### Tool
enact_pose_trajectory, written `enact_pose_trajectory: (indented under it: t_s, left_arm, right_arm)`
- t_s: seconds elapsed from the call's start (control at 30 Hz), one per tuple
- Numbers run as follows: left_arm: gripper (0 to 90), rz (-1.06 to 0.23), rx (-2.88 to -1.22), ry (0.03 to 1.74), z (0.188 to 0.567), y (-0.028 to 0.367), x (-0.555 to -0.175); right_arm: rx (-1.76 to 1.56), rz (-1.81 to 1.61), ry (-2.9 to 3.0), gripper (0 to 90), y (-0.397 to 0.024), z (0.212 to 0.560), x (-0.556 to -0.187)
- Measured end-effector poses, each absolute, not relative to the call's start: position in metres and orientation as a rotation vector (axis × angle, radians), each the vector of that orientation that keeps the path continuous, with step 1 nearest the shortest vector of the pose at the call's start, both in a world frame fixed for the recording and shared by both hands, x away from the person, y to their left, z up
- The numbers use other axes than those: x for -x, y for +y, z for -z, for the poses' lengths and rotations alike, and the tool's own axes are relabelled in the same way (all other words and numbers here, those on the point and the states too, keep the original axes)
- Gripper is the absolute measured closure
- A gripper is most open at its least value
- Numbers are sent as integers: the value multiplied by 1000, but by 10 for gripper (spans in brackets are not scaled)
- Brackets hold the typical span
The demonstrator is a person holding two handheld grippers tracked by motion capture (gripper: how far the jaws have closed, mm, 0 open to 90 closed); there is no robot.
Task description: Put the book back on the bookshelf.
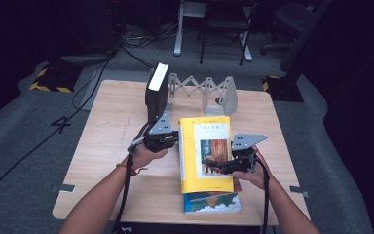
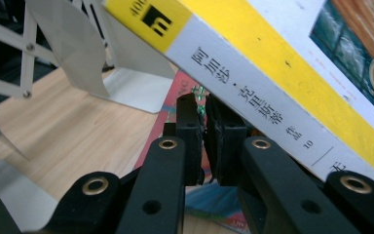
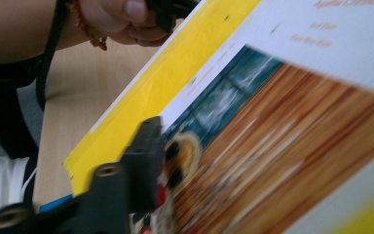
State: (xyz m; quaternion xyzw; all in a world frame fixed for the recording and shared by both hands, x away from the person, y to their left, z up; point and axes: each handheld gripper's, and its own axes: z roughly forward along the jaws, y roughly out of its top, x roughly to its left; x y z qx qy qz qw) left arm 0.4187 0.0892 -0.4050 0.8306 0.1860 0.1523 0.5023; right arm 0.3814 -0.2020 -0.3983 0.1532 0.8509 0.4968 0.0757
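The yellow book [image 1: 206, 153] sits between my two tongs, raised and tilted off the blue book [image 1: 212, 202] lying flat on the table [image 1: 112, 146] beneath it. Its spine is against my left tongs [image 1: 168, 141], its cover reaches across to my right tongs [image 1: 224, 165].

My left tongs [image 2: 203, 117] are clenched, the two black pads nearly touching, with nothing between them; their tips stand just under the yellow book's spine [image 2: 253, 92], pressed up beside it. Below them I see the red and blue cover of the lower book [image 2: 175, 102].

My right tongs [image 3: 151, 146] grasp the yellow book at its near edge, one jaw lying on the picture side of the cover; the other jaw is hidden behind the book.

Beyond my left tongs stands the grey folding bookend rack [image 1: 202, 90], with a dark book [image 1: 157, 92] upright at its left end.
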Motion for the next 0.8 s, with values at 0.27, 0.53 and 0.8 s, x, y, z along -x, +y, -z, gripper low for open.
enact_pose_trajectory:
  t_s: [0.27,0.53,0.8]
  left_arm:
    - [845,-365,-1983,428,392,88,-417]
    - [828,-407,-1951,408,370,93,-414]
    - [630,-456,-1917,463,377,97,-398]
  right_arm:
    - [-415,-1510,2487,791,-207,389,-376]
    - [-376,-1484,2357,856,-203,380,-369]
    - [-323,-1493,2299,855,-207,383,-357]
